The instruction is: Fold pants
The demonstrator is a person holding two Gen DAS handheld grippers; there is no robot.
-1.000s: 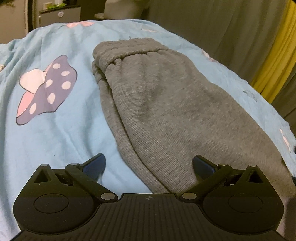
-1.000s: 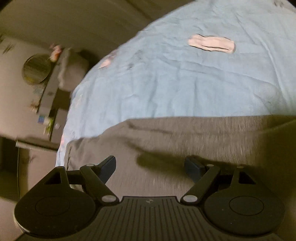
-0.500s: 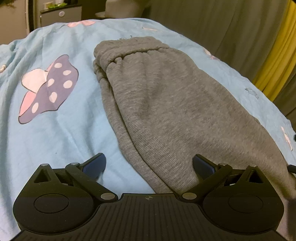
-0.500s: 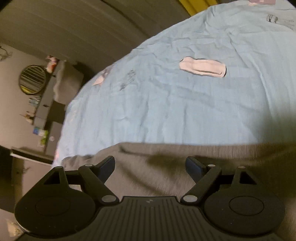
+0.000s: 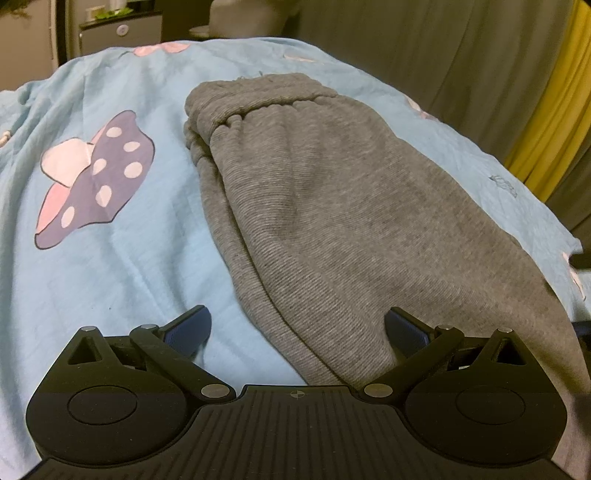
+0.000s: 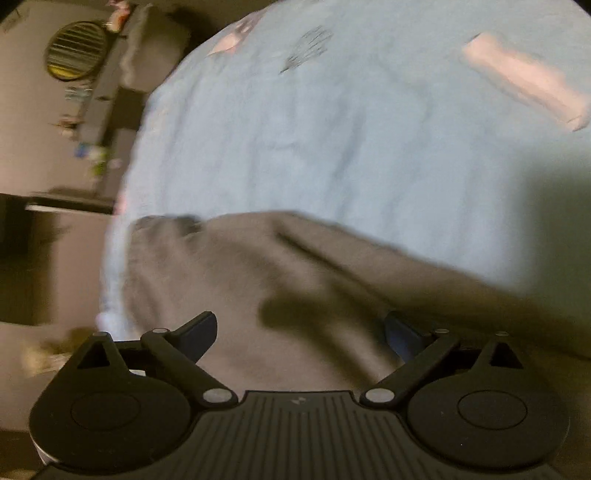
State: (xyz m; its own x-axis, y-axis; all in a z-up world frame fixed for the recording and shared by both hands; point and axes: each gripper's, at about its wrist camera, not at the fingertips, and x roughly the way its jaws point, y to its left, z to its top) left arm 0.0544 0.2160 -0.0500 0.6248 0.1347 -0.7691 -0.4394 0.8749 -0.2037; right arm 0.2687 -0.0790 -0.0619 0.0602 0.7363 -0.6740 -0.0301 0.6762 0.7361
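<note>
Grey knit pants (image 5: 332,206) lie folded lengthwise on the light blue bedsheet (image 5: 122,258), waistband at the far end. My left gripper (image 5: 297,328) is open and empty, low over the near end of the pants, its right finger above the cloth and its left finger above the sheet. In the blurred right wrist view the pants (image 6: 295,280) fill the lower half, and my right gripper (image 6: 299,328) is open and empty just above them.
A purple polka-dot bow print (image 5: 92,177) marks the sheet left of the pants. Dark curtains (image 5: 424,44) and a yellow curtain (image 5: 554,99) hang behind the bed. A cabinet (image 5: 118,33) stands at the far left; a round mirror (image 6: 75,50) and shelves show in the right wrist view.
The right gripper has swung and tilted over the pants, blurring its view; more grey cloth now lies under it. The left gripper has barely moved.
</note>
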